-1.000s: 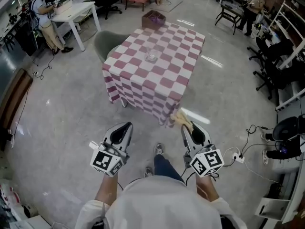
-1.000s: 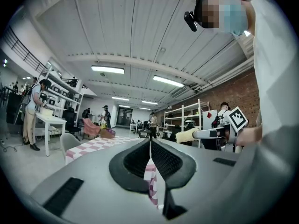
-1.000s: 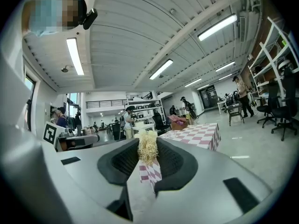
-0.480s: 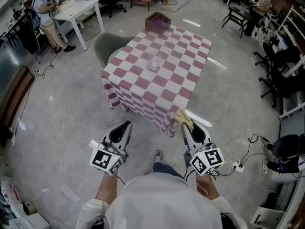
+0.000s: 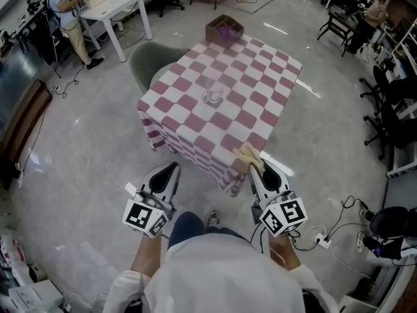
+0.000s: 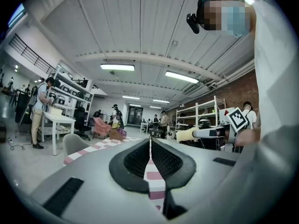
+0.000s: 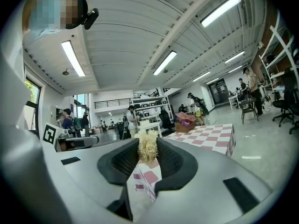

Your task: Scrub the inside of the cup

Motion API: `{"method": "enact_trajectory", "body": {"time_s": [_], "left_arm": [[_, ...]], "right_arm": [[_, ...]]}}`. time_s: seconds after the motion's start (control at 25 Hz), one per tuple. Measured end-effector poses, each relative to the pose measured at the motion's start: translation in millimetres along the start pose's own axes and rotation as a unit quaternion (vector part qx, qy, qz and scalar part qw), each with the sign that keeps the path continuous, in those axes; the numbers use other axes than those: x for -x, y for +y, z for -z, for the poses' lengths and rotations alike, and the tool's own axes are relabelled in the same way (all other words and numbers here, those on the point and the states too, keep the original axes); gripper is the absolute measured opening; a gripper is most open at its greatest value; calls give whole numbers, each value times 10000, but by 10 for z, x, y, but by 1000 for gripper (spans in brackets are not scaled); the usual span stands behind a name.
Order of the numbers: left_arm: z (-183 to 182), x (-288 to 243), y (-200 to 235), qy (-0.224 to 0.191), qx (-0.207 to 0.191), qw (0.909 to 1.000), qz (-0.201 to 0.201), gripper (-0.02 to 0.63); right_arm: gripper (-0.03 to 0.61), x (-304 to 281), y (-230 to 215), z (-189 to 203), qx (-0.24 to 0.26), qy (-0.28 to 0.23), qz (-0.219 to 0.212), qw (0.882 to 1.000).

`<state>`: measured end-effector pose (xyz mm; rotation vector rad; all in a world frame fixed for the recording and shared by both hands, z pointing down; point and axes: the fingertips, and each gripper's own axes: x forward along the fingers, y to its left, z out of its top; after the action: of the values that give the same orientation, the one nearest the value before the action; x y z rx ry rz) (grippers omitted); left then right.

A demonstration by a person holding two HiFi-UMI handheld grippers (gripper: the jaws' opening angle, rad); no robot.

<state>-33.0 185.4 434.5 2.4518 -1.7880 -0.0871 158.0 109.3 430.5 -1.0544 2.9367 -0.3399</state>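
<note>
Our left gripper [image 5: 171,171] has its fingers pressed together with nothing between them. The right gripper [image 5: 255,172] pinches a pale fibrous scrubber [image 7: 147,152] that sticks out past its fingertips. The clear cup [image 5: 212,95] stands well ahead of both, on the checked worktop [image 5: 257,106], touched by neither. On approach we should spread the left fingers early to brace the cup's wall, so the scrubber enters its mouth squarely.

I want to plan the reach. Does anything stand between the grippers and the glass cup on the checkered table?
Nothing visible does. The cup stands alone mid-table; the checkered cloth from it toward the left gripper and the right gripper is bare. The brown box sits beyond it, at the far corner.
</note>
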Motion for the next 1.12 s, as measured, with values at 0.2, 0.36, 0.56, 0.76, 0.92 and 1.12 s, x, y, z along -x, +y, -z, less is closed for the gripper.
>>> {"method": "enact_trajectory", "body": {"time_s": [0.2, 0.36, 0.56, 0.76, 0.92, 1.12], "left_arm": [[-3, -188, 138, 2, -10, 10000, 56, 37], [-35, -377, 272, 31, 53, 9998, 172, 37], [-144, -644, 548, -1, -82, 9988, 473, 37], [-204, -930, 859, 53, -19, 9971, 754, 38], [-292, -1156, 1135, -5, -86, 9943, 1060, 38], [-359, -1332, 1498, 42, -193, 9908, 1337, 38]], "right_arm": [[114, -193, -98, -11, -90, 3, 10, 10000], [114, -332, -161, -78, -94, -61, 141, 9998], [114, -585, -223, -163, -88, -111, 399, 9991], [114, -921, -269, -248, -61, -214, 660, 9976], [114, -1228, -281, -292, -47, -348, 858, 9957], [114, -1541, -259, -328, -100, -478, 1141, 9923]]}}
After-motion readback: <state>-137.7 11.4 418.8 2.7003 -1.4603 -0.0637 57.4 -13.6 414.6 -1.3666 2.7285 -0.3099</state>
